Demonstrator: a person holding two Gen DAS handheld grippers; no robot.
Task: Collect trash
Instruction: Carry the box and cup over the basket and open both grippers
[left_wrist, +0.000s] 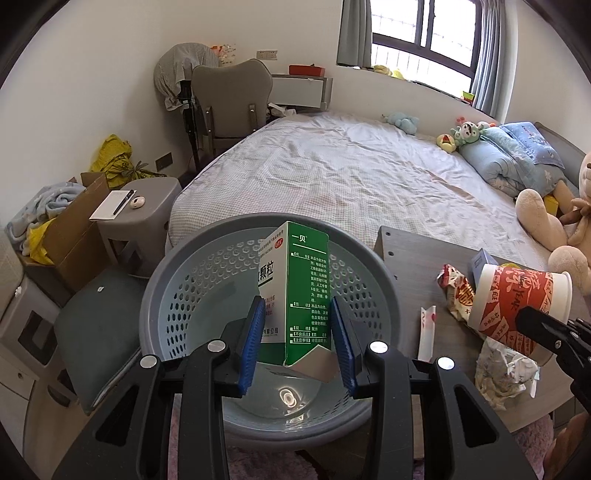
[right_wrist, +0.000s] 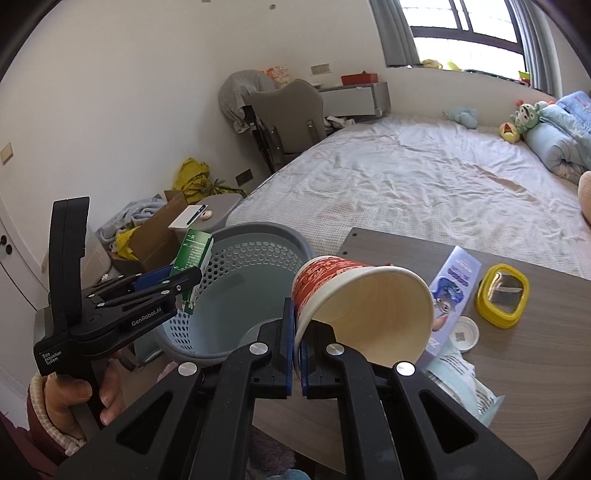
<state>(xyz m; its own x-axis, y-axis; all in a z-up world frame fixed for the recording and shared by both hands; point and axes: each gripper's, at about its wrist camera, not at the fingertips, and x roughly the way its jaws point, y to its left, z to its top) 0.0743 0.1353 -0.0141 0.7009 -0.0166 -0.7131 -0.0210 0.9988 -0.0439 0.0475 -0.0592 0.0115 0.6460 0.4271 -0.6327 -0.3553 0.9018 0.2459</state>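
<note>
My left gripper (left_wrist: 298, 339) sits over the grey perforated waste basket (left_wrist: 177, 291). A green and white medicine box (left_wrist: 295, 295) stands between its blue pads, with small gaps showing on both sides. In the right wrist view the same gripper (right_wrist: 184, 280) and box (right_wrist: 194, 258) hang over the basket's (right_wrist: 255, 236) left rim. My right gripper (right_wrist: 297, 354) is shut on the rim of a red and white paper cup (right_wrist: 354, 295), tilted on its side above the table. The cup (left_wrist: 517, 302) also shows in the left wrist view.
On the wooden table (right_wrist: 535, 354) lie a blue and white carton (right_wrist: 454, 284), a yellow-rimmed lid (right_wrist: 502, 295), a white cap (right_wrist: 463, 334) and a plastic wrapper (right_wrist: 461, 384). The left wrist view shows a crumpled wrapper (left_wrist: 458, 291), crumpled paper (left_wrist: 502, 373) and a chopstick sleeve (left_wrist: 426, 332). The bed (left_wrist: 351, 173) lies beyond.
</note>
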